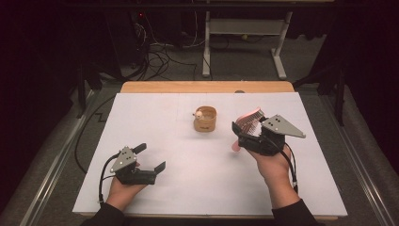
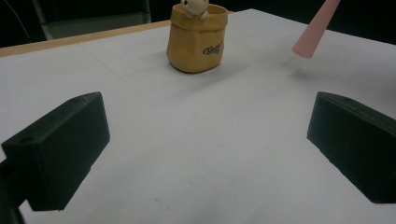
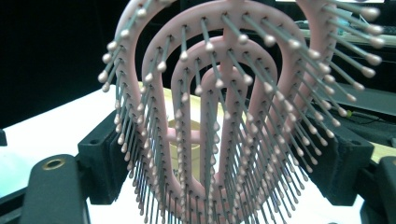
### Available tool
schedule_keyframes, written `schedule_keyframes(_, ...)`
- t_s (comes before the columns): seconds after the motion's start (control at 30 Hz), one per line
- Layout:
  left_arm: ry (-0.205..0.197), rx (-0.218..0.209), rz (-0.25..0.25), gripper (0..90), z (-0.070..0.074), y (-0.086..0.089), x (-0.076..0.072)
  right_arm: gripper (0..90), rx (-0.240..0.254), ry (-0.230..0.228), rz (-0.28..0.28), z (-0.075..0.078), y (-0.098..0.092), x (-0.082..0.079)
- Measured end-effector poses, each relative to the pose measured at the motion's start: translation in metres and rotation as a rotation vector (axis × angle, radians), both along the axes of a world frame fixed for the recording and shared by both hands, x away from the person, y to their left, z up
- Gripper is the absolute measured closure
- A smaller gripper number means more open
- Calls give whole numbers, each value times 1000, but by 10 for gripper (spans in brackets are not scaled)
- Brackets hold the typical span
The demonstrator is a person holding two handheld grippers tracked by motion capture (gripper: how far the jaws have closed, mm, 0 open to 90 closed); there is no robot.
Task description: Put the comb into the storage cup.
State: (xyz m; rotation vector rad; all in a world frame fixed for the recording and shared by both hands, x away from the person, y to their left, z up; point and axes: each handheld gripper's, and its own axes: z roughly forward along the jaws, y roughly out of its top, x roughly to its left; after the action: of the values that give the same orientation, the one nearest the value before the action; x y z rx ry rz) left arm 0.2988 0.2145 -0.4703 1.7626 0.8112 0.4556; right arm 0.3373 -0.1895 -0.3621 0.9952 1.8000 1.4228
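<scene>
My right gripper (image 1: pixel 247 129) is shut on a pink hairbrush (image 1: pixel 248 120), held above the table at the right. Its vented head and bristles (image 3: pixel 224 116) rise between the black jaws, and its pink handle tip (image 2: pixel 314 31) points down to the left. A tan bag-shaped cup (image 1: pixel 205 118) with a small cream figure (image 2: pixel 194 6) at its rim stands at the table's middle, left of the brush. My left gripper (image 1: pixel 151 157) rests low at the front left, open, with bare white table between its fingers (image 2: pixel 60 149).
The white sheet (image 1: pixel 188 160) covers the table, with a wooden edge (image 1: pixel 207 86) showing at the back. Beyond it are a white desk frame (image 1: pixel 244 33) and cables (image 1: pixel 155 59) on the floor. A black cable (image 1: pixel 87 132) runs along the table's left side.
</scene>
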Motion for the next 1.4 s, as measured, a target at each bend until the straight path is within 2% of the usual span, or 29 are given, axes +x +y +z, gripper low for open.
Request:
schedule_keyframes(0.3, -18, -17, -2, 0, 1, 2, -1, 200, 14, -11, -10, -1, 4, 4)
schedule_keyframes(0.47, -21, -27, 2, 0, 2, 3, -2, 200, 0, -14, -8, 0, 6, 5)
schedule_keyframes(0.77, -22, -13, -10, 0, 3, 3, -2, 200, 2, -27, 0, 9, 14, 11)
schedule_keyframes(1.1, -5, -16, -36, 0, 3, 1, -3, 200, 11, -38, 5, 15, 23, 14)
schedule_keyframes(1.17, -8, -13, -35, 0, 3, 0, -4, 200, 4, -53, 1, 17, 23, 14)
schedule_keyframes(1.3, -6, -21, -25, 0, 4, 0, -4, 200, 17, -46, 0, 20, 25, 15)
schedule_keyframes(1.4, -10, -9, -29, 0, 3, 0, -5, 200, 9, -60, 0, 21, 26, 16)
